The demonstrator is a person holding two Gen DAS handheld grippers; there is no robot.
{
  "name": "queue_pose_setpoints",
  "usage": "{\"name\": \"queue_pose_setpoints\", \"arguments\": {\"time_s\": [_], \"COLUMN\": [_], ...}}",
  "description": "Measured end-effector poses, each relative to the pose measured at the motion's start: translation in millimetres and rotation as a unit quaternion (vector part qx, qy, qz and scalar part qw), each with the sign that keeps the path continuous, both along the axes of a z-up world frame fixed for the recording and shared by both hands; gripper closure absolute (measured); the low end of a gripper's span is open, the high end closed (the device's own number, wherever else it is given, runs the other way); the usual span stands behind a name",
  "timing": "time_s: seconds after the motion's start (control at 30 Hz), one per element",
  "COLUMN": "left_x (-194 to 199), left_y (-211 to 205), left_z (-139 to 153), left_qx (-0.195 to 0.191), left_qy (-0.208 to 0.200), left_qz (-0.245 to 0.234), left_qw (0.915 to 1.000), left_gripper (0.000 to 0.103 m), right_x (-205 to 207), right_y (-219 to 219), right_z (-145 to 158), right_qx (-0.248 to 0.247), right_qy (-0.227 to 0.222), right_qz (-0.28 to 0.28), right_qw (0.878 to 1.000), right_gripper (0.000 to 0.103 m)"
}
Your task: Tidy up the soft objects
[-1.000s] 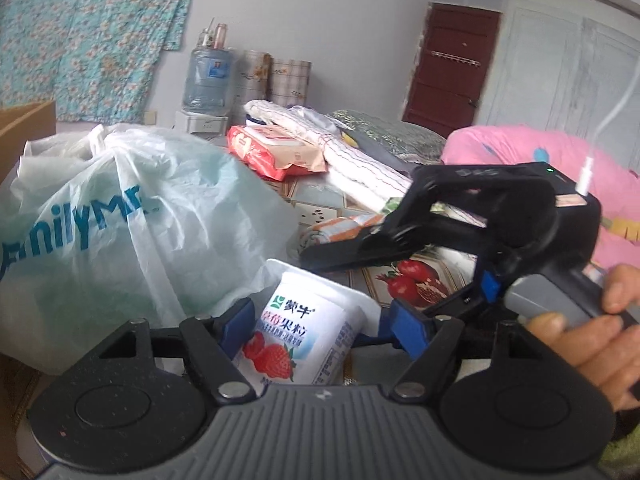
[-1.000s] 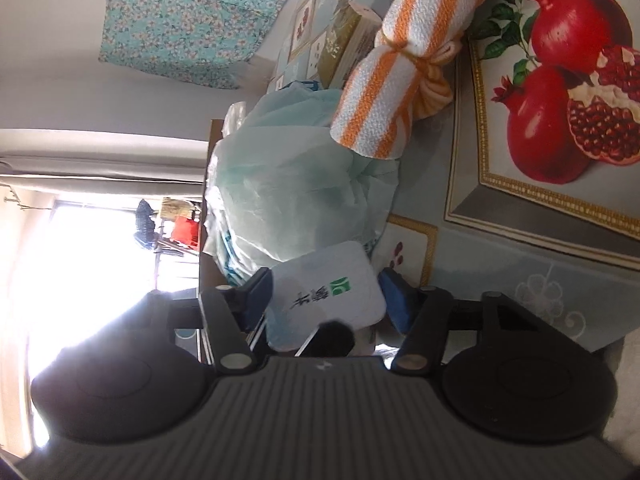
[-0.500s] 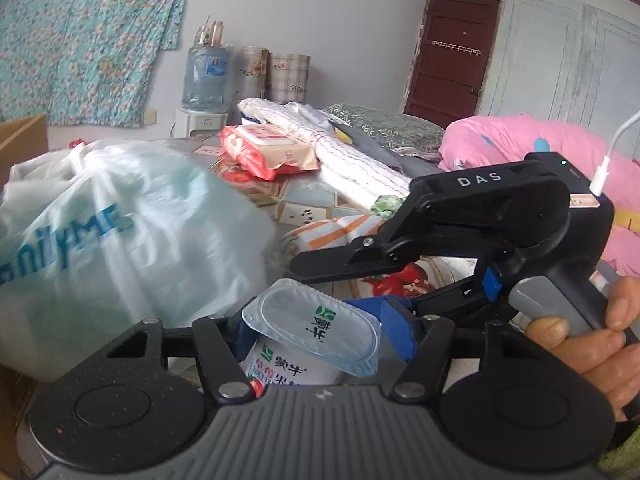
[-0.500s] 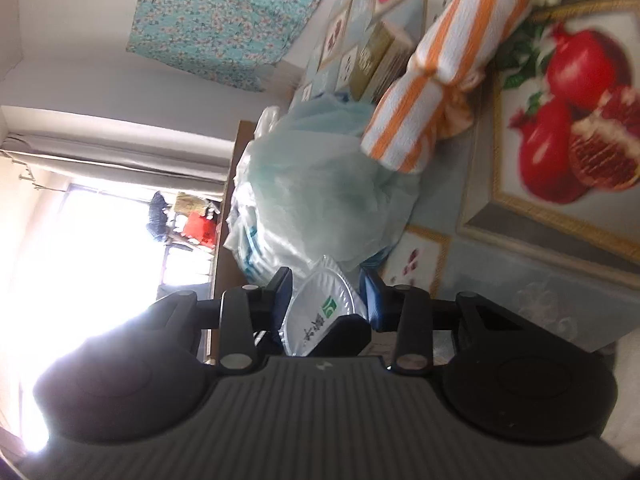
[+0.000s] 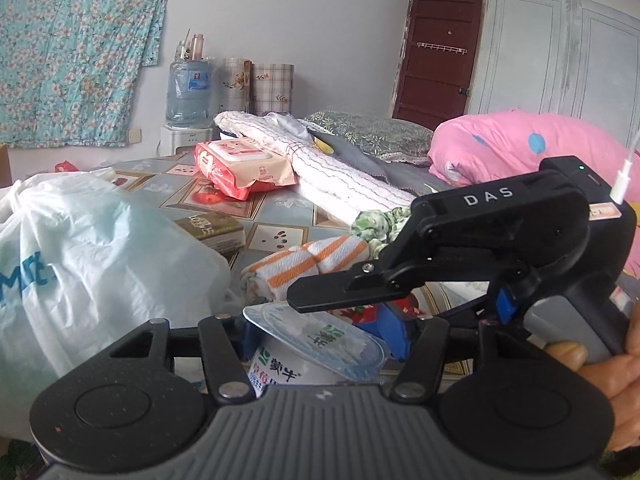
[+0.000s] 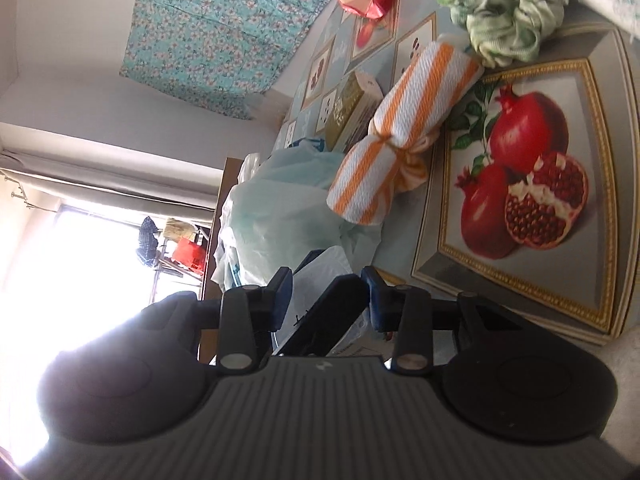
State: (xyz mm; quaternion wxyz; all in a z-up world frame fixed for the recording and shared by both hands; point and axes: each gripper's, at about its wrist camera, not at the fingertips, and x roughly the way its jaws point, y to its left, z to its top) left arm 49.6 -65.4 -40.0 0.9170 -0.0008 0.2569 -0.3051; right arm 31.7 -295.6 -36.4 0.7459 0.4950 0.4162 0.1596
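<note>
While the large white plastic bag (image 5: 92,264) still fills the left of the table (image 5: 276,216), the strawberry yogurt cup (image 5: 296,364) sits low between the blue pads of the left tool (image 5: 324,340), whose jaws are closing on its sides, where a second ago it stood higher and looser. The right tool (image 6: 326,300), reaching in from the right, has narrowed around the cup's foil lid (image 5: 316,340). Both tools now appear to share the cup, so it looks secured for moving, while the orange-striped towel roll (image 5: 304,260) lies untouched behind.
</note>
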Motion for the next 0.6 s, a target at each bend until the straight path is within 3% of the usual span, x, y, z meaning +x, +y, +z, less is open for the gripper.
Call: {"name": "queue_pose_setpoints", "arguments": {"time_s": [0.43, 0.5, 0.6], "left_x": [23, 22, 19], "left_y": [0, 2, 6], "left_z": [1, 0, 0], "left_qx": [-0.024, -0.016, -0.012], "left_qy": [-0.012, -0.015, -0.017], "left_qz": [0.011, 0.013, 0.013], "left_qw": [0.9996, 0.9997, 0.9997], "left_gripper": [0.048, 0.046, 0.034], "right_x": [27, 29, 29], "right_y": [-3, 0, 1], "right_z": [6, 3, -2], "right_qx": [0.004, 0.013, 0.019], "right_qy": [-0.01, -0.005, 0.001], "right_qz": [0.009, 0.01, 0.008], "right_qw": [1.0, 1.0, 1.0], "right_gripper": [0.065, 0.065, 0.065]}}
